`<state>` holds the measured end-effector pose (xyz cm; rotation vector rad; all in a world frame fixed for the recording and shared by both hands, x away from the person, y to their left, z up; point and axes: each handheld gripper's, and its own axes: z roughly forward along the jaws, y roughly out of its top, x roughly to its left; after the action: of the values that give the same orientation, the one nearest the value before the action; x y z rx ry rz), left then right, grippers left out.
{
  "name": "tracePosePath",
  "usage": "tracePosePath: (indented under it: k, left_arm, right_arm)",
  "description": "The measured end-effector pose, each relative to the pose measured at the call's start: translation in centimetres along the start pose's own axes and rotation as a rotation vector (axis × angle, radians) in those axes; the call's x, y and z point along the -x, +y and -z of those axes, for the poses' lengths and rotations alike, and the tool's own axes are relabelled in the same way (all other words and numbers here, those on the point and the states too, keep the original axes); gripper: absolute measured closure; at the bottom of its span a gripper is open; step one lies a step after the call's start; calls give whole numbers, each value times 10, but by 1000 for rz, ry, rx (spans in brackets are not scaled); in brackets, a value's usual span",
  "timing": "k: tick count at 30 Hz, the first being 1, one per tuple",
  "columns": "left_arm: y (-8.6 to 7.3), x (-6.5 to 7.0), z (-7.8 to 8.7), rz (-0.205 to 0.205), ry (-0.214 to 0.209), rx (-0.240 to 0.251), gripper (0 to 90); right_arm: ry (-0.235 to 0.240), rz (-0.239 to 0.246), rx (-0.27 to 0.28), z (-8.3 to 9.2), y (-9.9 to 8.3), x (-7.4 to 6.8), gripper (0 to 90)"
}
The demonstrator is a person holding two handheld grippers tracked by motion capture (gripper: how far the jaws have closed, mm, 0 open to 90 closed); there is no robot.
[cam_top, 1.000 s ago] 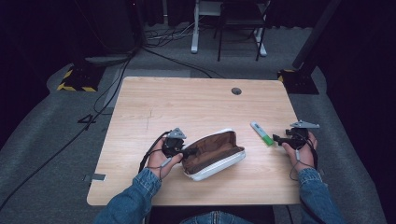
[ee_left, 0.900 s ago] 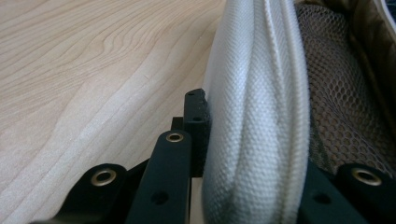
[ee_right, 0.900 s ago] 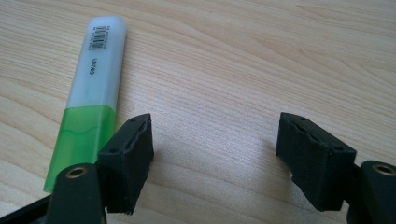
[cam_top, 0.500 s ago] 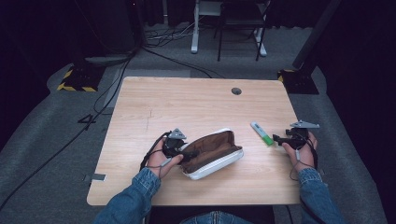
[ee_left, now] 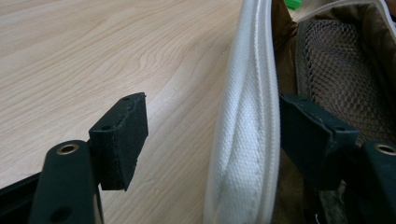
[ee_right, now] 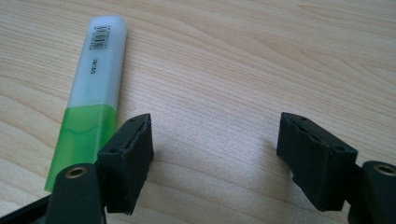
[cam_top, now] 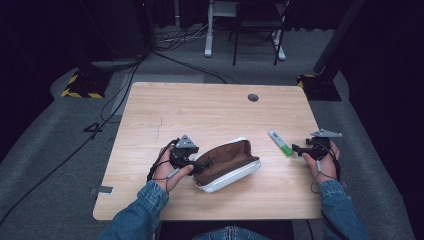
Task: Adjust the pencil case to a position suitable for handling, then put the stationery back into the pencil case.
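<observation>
High view: a wooden worktop (cam_top: pixel 215 107) carries an open pouch (cam_top: pixel 227 162), brown inside with a white zipper rim, lying near the front edge. The left gripper (cam_top: pixel 200 164) sits at the pouch's left end. Left gripper view: its jaws have just been opening and stand wide, straddling the white rim (ee_left: pixel 247 140); one pad lies outside over bare wood, the other inside by the mesh lining (ee_left: pixel 341 74), and neither presses on the fabric. A green-and-white highlighter (cam_top: pixel 280 143) lies flat to the right of the pouch, apart from it. Right gripper view: the right gripper (ee_right: pixel 215 154) is spread wide over bare wood, empty, with the highlighter (ee_right: pixel 91 98) just beside one jaw.
</observation>
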<state>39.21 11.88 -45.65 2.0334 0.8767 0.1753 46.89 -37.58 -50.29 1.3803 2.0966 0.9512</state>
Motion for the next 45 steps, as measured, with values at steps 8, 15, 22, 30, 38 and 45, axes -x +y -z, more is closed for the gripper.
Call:
tracePosePath:
  k: [8,15,22,30,38,45]
  left_arm:
    - [2,4,16,-20,37,31,239]
    - [-2,10,34,-85,88,37,218]
    - [-15,9,49,-111,101,15,200]
    - [-30,-2,61,-110,106,-2,204]
    - [-44,-15,68,-84,162,-54,191]
    - [-58,-25,72,-84,200,-115,173]
  right_arm:
    - [-1,-1,-1,0,0,0,272]
    - [-3,-5,-3,1,0,-1,272]
    - [14,-25,-25,4,2,-3,317]
    - [55,-27,5,13,14,-9,349]
    - [101,0,-20,15,30,-20,423]
    - [130,17,-47,11,40,-32,487]
